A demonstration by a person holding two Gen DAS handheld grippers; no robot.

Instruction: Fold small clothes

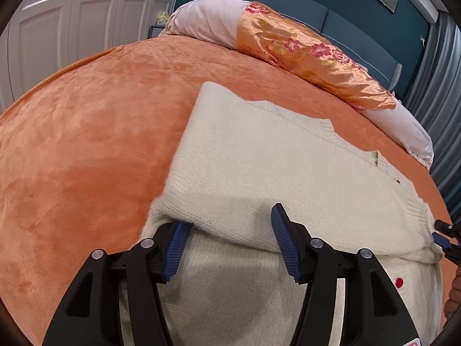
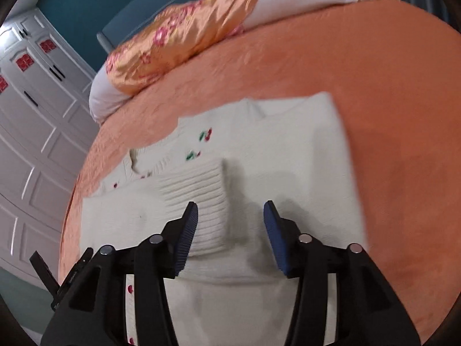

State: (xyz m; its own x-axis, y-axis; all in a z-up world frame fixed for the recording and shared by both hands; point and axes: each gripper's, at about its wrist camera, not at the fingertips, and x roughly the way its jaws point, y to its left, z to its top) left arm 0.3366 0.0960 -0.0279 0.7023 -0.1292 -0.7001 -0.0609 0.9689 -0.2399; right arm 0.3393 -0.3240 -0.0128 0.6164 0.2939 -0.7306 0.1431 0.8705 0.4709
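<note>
On orange bedspread (image 1: 86, 132), folded sweater (image 1: 259, 158) lies lengthwise toward pillows (image 1: 302, 43).

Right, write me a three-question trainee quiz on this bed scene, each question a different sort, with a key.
1. True or false: the cream knit sweater lies on the orange bedspread.
2. Multiple choice: the right gripper is
A) clamped on a sock
B) open above the sweater's ribbed cuff
C) holding a pillow
3. Fill in: the floral satin pillow at the head of the bed is mostly ____ in colour.

Key
1. True.
2. B. Both pads stand apart with nothing pinched between them.
3. Orange.
</note>
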